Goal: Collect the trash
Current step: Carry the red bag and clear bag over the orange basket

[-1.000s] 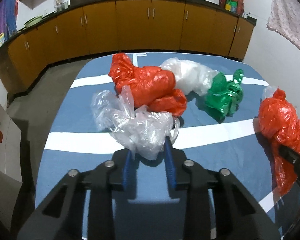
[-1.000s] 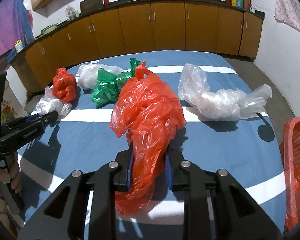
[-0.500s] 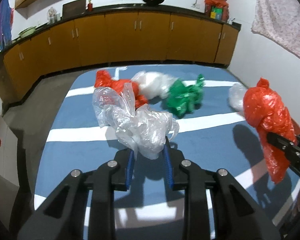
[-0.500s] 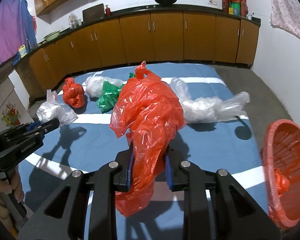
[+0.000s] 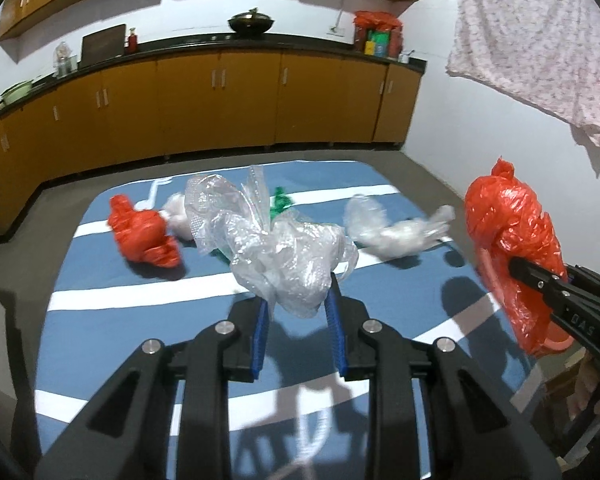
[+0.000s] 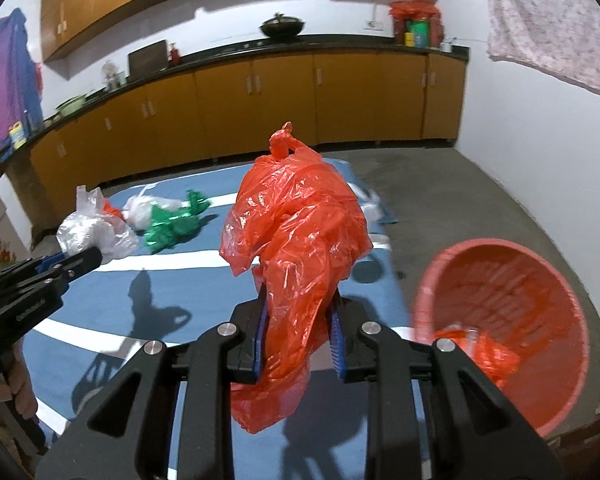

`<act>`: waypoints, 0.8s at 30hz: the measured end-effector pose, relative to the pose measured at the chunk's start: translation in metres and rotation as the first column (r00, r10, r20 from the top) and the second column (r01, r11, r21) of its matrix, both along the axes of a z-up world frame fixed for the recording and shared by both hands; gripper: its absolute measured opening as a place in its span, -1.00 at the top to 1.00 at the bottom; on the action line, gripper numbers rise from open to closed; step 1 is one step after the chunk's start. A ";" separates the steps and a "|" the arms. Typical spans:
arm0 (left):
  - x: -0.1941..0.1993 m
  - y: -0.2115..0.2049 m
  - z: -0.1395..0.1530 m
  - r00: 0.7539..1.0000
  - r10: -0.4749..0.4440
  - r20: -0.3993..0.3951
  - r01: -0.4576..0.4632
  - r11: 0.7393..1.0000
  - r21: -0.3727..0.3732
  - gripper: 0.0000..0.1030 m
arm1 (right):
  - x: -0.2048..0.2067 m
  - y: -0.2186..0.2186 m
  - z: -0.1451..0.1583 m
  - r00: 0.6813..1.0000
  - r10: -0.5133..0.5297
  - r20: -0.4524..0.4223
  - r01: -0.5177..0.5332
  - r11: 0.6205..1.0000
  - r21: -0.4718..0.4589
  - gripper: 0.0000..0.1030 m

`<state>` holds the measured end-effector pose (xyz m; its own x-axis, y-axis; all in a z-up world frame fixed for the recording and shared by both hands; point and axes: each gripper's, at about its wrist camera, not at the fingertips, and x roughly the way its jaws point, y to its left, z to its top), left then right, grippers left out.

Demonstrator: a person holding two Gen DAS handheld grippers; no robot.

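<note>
Both grippers have risen and shifted toward the right edge of the mat [image 5: 100,316]. The clear bag [image 5: 284,256] and red bag [image 6: 300,248] now hang above the mat. The red basket [image 6: 512,320] has come fully into the right wrist view.

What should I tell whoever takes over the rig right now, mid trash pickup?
Left gripper: shut on the clear bag, lifted off the blue mat.
Right gripper: shut on the big orange bag, held up beside the red basket.
Done: one orange piece of trash already lies in the basket.
Left: drop both held bags in the basket, then collect from the mat the small orange bag, the white bag, the green bag and the second clear bag.
</note>
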<state>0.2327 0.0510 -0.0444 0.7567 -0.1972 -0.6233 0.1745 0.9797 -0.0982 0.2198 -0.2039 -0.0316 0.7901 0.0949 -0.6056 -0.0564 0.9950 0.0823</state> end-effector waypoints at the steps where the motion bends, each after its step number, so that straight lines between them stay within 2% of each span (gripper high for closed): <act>1: 0.000 -0.005 0.001 1.000 -0.007 0.002 0.007 1.000 -0.004 0.48 | -0.002 -0.006 0.001 1.000 -0.014 0.006 0.014 1.000 -0.003 0.51; 12: -0.006 -0.066 0.016 0.994 -0.101 0.033 0.103 0.994 -0.032 0.48 | -0.026 -0.070 0.007 0.986 -0.160 0.035 0.160 0.987 0.000 0.51; 24: -0.008 -0.129 0.014 0.978 -0.209 0.029 0.210 0.976 -0.058 0.48 | -0.043 -0.118 -0.001 0.967 -0.255 0.023 0.256 0.966 -0.025 0.51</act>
